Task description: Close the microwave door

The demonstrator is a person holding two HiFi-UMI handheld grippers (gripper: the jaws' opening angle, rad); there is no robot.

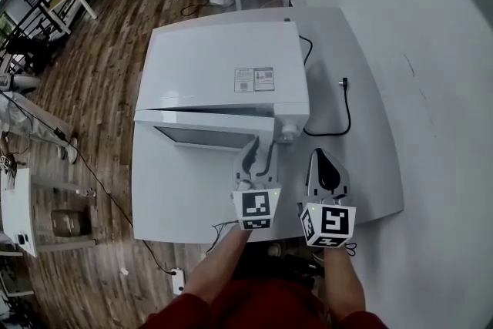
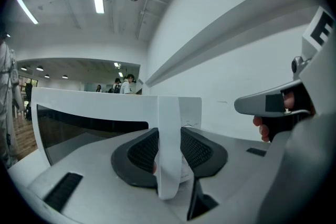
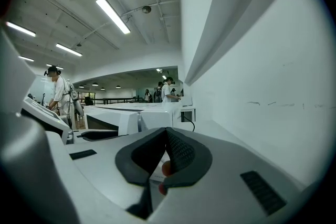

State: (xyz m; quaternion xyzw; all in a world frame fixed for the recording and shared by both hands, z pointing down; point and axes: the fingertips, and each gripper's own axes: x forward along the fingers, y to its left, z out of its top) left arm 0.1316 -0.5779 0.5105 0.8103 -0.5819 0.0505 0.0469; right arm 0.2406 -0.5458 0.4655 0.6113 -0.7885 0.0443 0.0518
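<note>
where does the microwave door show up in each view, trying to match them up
Head view: microwave door, just left of centre, ajar, with the left tongs at its right end.
Left gripper view: door spans left to centre; its upright handle stands between the tongs.
Right gripper view: door small, left of centre.
Shared landmark: the white wall, on the right in every view.

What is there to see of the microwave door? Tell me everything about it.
The microwave door is white and glossy, with a dark window and an upright white handle at its right edge. It stands slightly ajar, its handle side swung a little off the microwave. The left gripper clasps the handle; nothing else touches the door.
</note>
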